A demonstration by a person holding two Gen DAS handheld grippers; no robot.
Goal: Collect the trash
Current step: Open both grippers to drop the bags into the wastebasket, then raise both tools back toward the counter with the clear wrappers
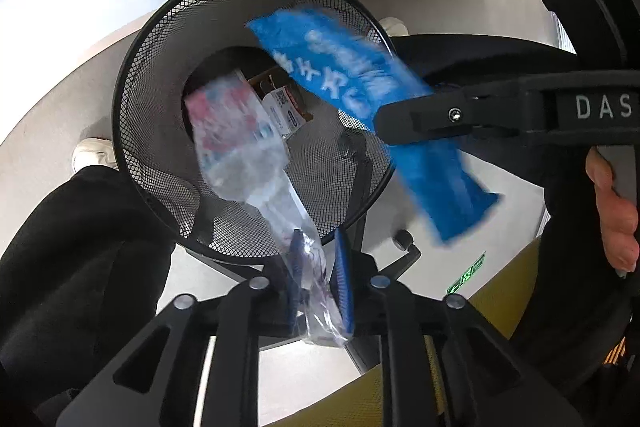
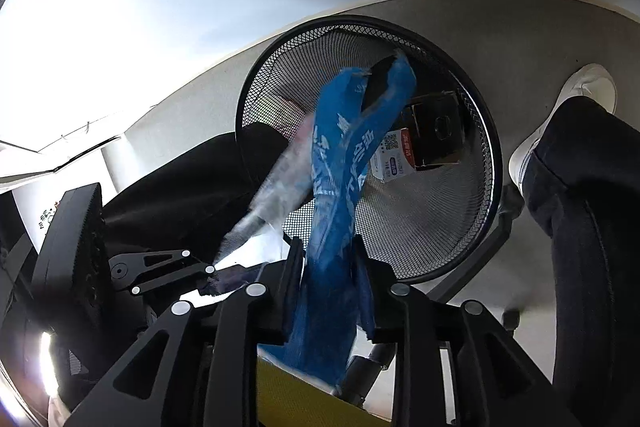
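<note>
A black wire-mesh bin (image 1: 160, 39) stands on the pale floor, seen from above; it also shows in the right wrist view (image 2: 448, 227). My left gripper (image 1: 318, 267) is shut on a clear plastic wrapper with red print (image 1: 240, 143) that hangs over the bin's mouth. My right gripper (image 2: 328, 259) is shut on a blue plastic wrapper with white lettering (image 2: 340, 163), also over the bin; that wrapper shows in the left wrist view (image 1: 344, 67) held by the right gripper (image 1: 404, 123). A white carton (image 2: 394, 157) and a dark box (image 2: 436, 131) lie inside the bin.
The person's dark trouser legs (image 1: 72, 267) and white shoes (image 2: 576, 99) flank the bin. A black chair base (image 1: 404, 251) and a yellow seat (image 1: 504, 291) lie below. The person's hand (image 1: 616, 215) holds the right gripper.
</note>
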